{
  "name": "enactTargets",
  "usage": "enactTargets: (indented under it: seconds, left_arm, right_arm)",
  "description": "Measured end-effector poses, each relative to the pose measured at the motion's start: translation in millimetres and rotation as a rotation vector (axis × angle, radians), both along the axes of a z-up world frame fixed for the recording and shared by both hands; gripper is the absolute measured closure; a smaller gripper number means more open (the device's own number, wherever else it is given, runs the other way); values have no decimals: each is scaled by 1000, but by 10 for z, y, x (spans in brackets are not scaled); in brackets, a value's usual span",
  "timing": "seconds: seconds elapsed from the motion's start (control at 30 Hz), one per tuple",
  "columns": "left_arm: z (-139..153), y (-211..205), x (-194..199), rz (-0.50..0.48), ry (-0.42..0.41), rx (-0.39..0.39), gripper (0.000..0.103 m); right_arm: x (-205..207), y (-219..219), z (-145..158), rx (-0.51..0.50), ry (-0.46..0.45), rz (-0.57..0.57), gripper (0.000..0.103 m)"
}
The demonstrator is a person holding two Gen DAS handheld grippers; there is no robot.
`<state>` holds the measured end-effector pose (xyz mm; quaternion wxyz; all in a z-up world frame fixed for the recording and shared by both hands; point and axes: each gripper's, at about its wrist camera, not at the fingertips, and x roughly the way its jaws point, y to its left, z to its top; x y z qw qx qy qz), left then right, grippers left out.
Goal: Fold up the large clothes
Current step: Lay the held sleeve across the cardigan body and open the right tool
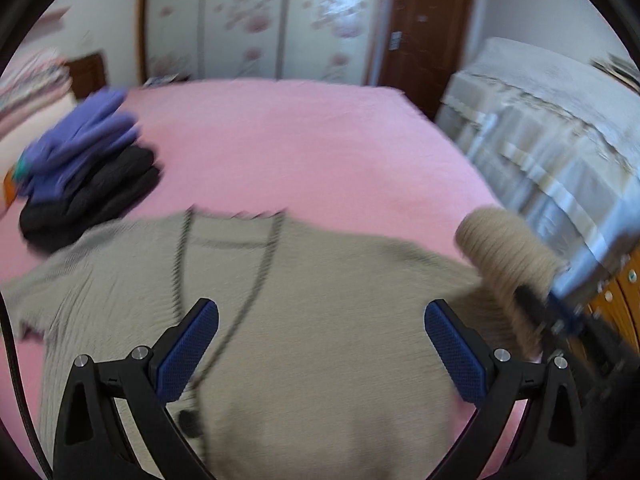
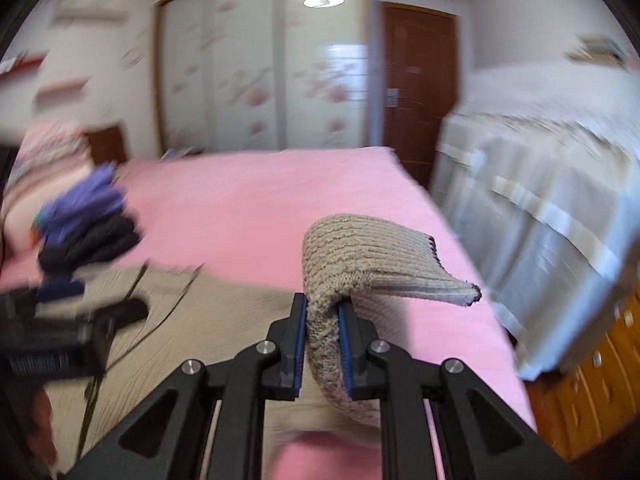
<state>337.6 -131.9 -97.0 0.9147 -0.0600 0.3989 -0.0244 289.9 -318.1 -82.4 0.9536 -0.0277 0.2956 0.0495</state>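
Note:
A beige knit cardigan (image 1: 320,320) with dark trim lies spread on the pink bed (image 1: 300,140). My left gripper (image 1: 320,320) is open and empty, hovering just above the cardigan's body. My right gripper (image 2: 323,320) is shut on the cardigan's sleeve cuff (image 2: 360,256) and holds it lifted above the bed at the right side. The lifted sleeve (image 1: 504,252) and the right gripper (image 1: 560,312) also show in the left wrist view. The left gripper (image 2: 60,336) shows blurred at the left of the right wrist view.
A stack of folded clothes, purple (image 1: 88,136) on black (image 1: 92,200), sits on the bed at the far left. A cloth-covered piece of furniture (image 1: 552,136) stands right of the bed. A wardrobe (image 1: 256,20) and a brown door (image 1: 424,32) are behind.

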Motion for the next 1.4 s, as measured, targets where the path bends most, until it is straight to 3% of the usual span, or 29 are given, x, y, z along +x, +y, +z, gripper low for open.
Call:
enactTargets:
  seconds: [0.13,0.27,0.47,0.63,0.73,0.93,1.03,1.17,1.4]
  left_arm:
    - [-375,482,53,54,111,14,1]
    - [-627,696,44,47,171,2,1]
    - [-724,522,49,-83,191,-34,1]
    - [-842,277,63,-168,230,-25,1]
    - [-943,361,39,-166,267,-78,1]
    - [-1267,641,-23,-149,391,-318,28]
    - [-1341,701,-41,-134,374,-387,29]
    - [-1422,702,10,-152,394,-541,46]
    - [-1626,582,185,-120,445,-589,46]
  right_arm:
    - [25,568,-499,-59,129,58,87]
    - [-68,794,-875,-58,249,77,82]
    - [-283,590,-868,137,307,58,77]
    - [-507,411,-812,201,304,20,77]
    - [-600,366,-789,239,303,1,77]
    - [-825,304,-796,339,302,-28,77]
    - [-907,317,-803,371,296,-34,77]
    - [-971,322,-828,390,305,-39,77]
    - [-1017,239,-844,435,308,-65,77]
